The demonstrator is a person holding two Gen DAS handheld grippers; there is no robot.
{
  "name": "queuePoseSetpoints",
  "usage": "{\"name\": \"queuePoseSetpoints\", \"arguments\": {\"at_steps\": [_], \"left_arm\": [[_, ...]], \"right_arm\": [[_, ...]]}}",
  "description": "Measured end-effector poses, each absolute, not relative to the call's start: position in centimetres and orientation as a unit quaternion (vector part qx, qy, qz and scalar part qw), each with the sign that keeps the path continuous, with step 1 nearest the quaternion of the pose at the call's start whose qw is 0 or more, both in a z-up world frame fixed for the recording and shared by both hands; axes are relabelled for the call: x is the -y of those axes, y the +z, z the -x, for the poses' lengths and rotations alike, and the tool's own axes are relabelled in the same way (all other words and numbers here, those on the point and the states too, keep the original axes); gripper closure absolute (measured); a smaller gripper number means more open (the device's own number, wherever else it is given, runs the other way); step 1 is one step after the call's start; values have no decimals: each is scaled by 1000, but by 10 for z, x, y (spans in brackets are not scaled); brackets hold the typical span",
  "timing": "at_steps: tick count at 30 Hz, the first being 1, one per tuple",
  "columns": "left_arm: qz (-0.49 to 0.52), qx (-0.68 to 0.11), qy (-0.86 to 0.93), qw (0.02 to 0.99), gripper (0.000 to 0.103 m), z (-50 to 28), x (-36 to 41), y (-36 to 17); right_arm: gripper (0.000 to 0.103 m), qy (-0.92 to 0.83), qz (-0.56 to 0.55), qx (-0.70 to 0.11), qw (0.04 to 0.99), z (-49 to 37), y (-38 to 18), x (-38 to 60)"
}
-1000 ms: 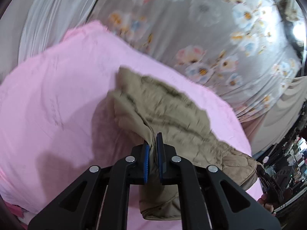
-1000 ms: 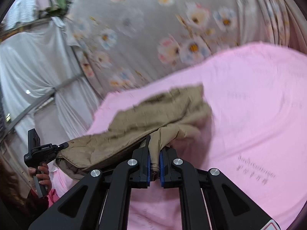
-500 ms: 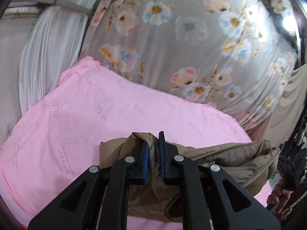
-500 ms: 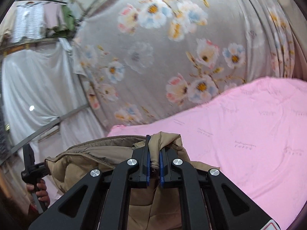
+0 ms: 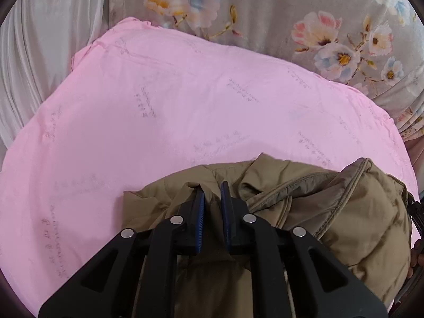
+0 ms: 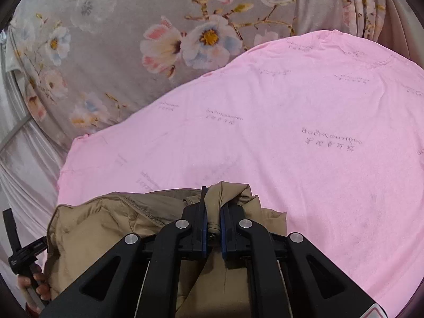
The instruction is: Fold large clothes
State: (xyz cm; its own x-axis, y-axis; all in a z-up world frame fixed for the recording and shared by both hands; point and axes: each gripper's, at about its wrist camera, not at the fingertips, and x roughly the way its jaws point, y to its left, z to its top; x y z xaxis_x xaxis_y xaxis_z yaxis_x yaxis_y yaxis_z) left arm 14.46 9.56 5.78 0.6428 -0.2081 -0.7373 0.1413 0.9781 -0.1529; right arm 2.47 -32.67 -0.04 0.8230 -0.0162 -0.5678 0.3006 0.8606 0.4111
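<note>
The left tool [image 5: 212, 201] and the right tool [image 6: 212, 206] are each closed to a narrow gap with a bunch of the tan padded jacket [image 5: 344, 212] pinched between their blue pads. The jacket lies bunched (quilted, with a stitched hem) at the near edge of the pink sheet [image 5: 185, 100]. It probably rests on the sheet, below the flowered curtain [image 6: 119, 39].

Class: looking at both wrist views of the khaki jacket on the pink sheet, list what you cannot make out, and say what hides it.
- Left wrist view: the lower khaki jacket is hidden behind the left gripper and cut off by the bottom edge.
- Right wrist view: the fabric pinched in the right gripper is hidden by its jaws.
- Both views: print on the pink sheet is too faint to read.
</note>
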Motion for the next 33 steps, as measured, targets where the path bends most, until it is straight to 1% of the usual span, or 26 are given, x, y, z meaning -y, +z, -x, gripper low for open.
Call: {"name": "queuePoseSetpoints", "arguments": {"at_steps": [5,12,17,20,21,22,23,24,25,26,27,29,31,32,33], "left_arm": [[42,-406,-98,908,89,-149,-96,32],[56,-393,-103,912,89,-148,-97,20],[70,-392,-110,911,89,-150,-101,17],[85,-394,-119,908,88,-150,-106,20],[88,-395,-121,906,86,-148,-110,25],[87,-395,-122,906,80,-144,-115,32],[83,-394,-118,908,75,-140,-118,38],[73,-383,-102,915,50,-133,-125,49],[63,-363,-82,926,26,-124,-133,61],[59,-345,-71,934,22,-116,-138,71],[54,-328,-66,941,22,-107,-146,83],[48,-325,-61,943,22,-100,-156,102],[51,-321,-69,943,26,-93,-157,118],[49,-322,-82,942,28,-91,-151,126],[42,-326,-95,940,33,-88,-139,132]], "right_arm": [[96,-99,-228,-310,918,-37,-26,317],[96,-116,-192,-319,921,-44,-35,305],[96,-110,-202,-320,919,-45,-38,308],[94,-95,-226,-317,916,-42,-36,315],[92,-89,-236,-315,915,-38,-32,318],[91,-81,-246,-312,914,-33,-27,322],[85,-74,-256,-307,914,-26,-20,324],[69,-69,-262,-300,915,-18,-13,327],[61,-71,-263,-286,919,-6,-3,330],[52,-73,-259,-271,924,6,7,332],[52,-77,-247,-255,931,18,19,332],[51,-86,-227,-241,940,34,36,331],[51,-86,-211,-226,947,44,51,322],[54,-75,-204,-227,949,42,57,314],[65,-59,-196,-234,950,38,60,303]]}}
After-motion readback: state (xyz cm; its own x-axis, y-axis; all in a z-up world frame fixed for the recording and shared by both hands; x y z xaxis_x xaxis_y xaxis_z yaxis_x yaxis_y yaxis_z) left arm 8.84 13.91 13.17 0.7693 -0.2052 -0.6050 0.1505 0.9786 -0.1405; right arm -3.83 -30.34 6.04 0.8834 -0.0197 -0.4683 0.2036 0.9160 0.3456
